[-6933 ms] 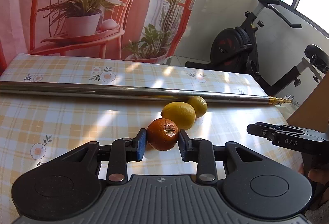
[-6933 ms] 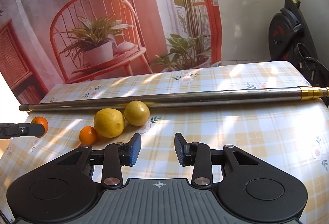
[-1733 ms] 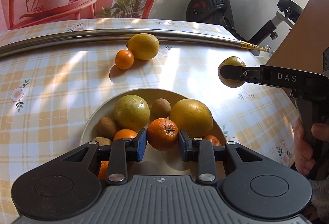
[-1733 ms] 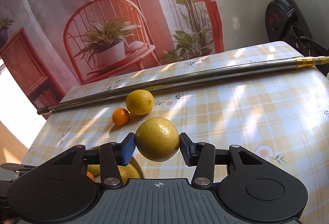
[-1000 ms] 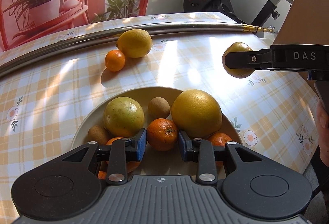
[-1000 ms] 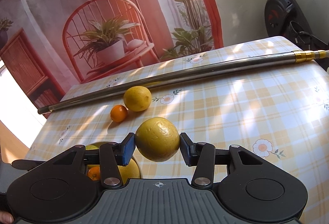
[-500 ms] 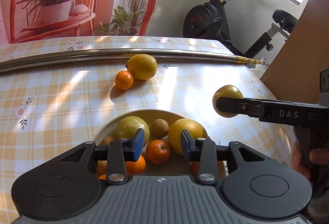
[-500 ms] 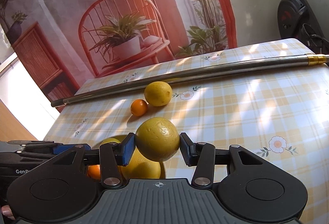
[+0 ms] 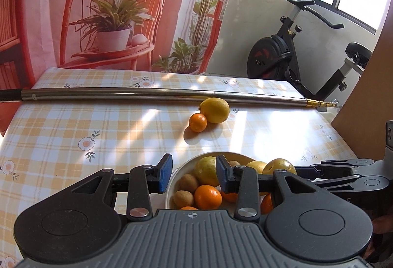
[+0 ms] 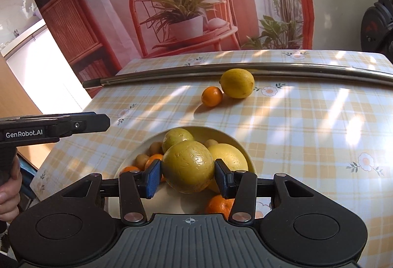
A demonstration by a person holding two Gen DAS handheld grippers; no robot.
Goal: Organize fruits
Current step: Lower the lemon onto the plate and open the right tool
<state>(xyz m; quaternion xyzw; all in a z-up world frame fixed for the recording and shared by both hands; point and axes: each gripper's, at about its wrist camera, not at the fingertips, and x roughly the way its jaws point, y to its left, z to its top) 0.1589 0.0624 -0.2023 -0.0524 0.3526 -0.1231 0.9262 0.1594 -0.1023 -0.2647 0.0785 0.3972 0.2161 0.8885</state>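
Note:
A cream bowl (image 10: 237,143) near the table's front edge holds oranges, kiwis and larger yellow-green fruit. My right gripper (image 10: 188,175) is shut on a round yellow-green fruit (image 10: 188,167) and holds it just above the fruit in the bowl. My left gripper (image 9: 194,173) stands open and empty, above the bowl's (image 9: 172,185) left side. In the bowl lies an orange (image 9: 207,196). Farther back, a lemon (image 9: 215,110) and a small orange (image 9: 198,122) touch each other on the checked tablecloth. In the left wrist view the right gripper (image 9: 302,169) reaches in from the right with its fruit (image 9: 280,166).
A long steel pole (image 9: 147,93) lies across the table behind the lemon. An exercise bike (image 9: 282,59) stands beyond the far right corner, and a brown panel (image 9: 363,86) rises at the right. A printed curtain hangs behind. A hand (image 10: 7,184) grips the left gripper's handle.
My left gripper has opened, left its orange in the bowl and drawn back to the left. The right gripper has carried the yellow-green fruit over the bowl.

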